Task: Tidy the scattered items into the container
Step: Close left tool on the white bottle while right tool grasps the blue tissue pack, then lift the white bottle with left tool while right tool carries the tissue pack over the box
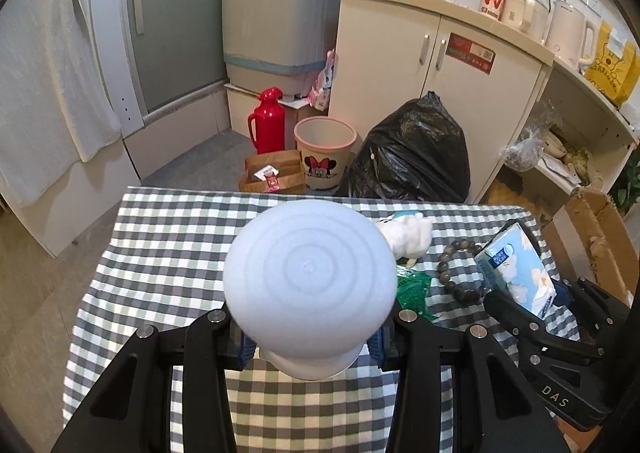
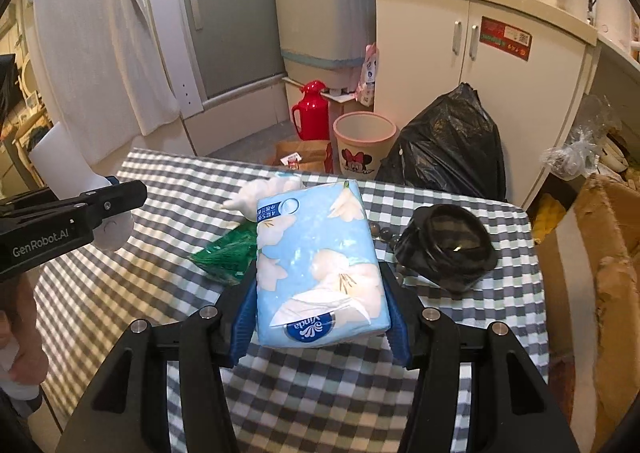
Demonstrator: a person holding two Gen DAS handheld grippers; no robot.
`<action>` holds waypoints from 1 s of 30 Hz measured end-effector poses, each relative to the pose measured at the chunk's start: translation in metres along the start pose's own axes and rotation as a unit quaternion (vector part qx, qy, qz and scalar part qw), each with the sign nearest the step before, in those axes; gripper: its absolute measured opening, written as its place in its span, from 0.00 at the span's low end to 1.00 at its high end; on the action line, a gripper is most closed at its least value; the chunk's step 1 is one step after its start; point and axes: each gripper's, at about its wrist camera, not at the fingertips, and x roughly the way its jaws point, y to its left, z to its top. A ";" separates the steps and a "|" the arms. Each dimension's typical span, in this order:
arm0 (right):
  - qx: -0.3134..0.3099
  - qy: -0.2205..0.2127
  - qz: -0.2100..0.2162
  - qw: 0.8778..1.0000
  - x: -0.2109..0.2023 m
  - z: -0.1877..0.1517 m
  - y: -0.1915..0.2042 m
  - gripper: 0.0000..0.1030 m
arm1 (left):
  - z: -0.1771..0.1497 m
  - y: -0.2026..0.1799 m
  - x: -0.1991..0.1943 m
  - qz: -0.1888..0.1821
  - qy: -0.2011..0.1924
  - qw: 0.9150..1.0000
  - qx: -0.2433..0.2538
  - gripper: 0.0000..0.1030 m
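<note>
- blue-padded fingers of the right gripper (image 2: 318, 317) are clamping a soft tissue pack (image 2: 320, 261) by its two long sides, lifting it above the checked tablecloth (image 2: 120, 293); its film wrapper is likely slick and the pack will squash rather than resist, so a mid-body hold across the width, as now, seems the safest.
- the left gripper (image 1: 312, 341) is closing on a white bottle (image 1: 308, 277), held near its neck with the ringed base pointing at the camera; it looks like light, stiff plastic with a smooth wall, so a hold at the narrow neck should be keeping it from sliding.
- lying loose on the cloth are a green foil packet (image 2: 228, 253), a white plush toy (image 1: 412, 235) and a beaded bracelet (image 1: 460, 265), all near each other; the bracelet will probably be drooping and rolling, so pinching the strand looks better than scooping it.
- a black round container (image 2: 450, 245) is sitting to the right of the pack, mouth up, touching the bracelet's beads.
- the bottle is filling the left view and hiding the cloth behind it; its cap and label are out of sight.
- the container's depth and contents are hard to make out, and much of the bracelet is hidden behind the pack in the right view.
</note>
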 end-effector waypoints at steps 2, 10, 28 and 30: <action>0.002 -0.008 0.001 1.000 -0.009 0.000 0.001 0.52 | 0.001 -0.001 -0.009 0.001 -0.006 1.000 0.001 0.42; 0.004 -0.041 0.003 0.999 -0.049 0.001 0.007 0.52 | -0.001 -0.006 -0.048 0.004 -0.036 0.999 0.009 0.42; 0.003 -0.102 0.006 0.995 -0.125 -0.005 0.021 0.52 | -0.011 -0.027 -0.125 0.007 -0.095 0.995 0.031 0.42; 0.003 -0.106 0.006 0.994 -0.130 -0.006 0.021 0.52 | -0.011 -0.029 -0.132 0.006 -0.101 0.994 0.032 0.42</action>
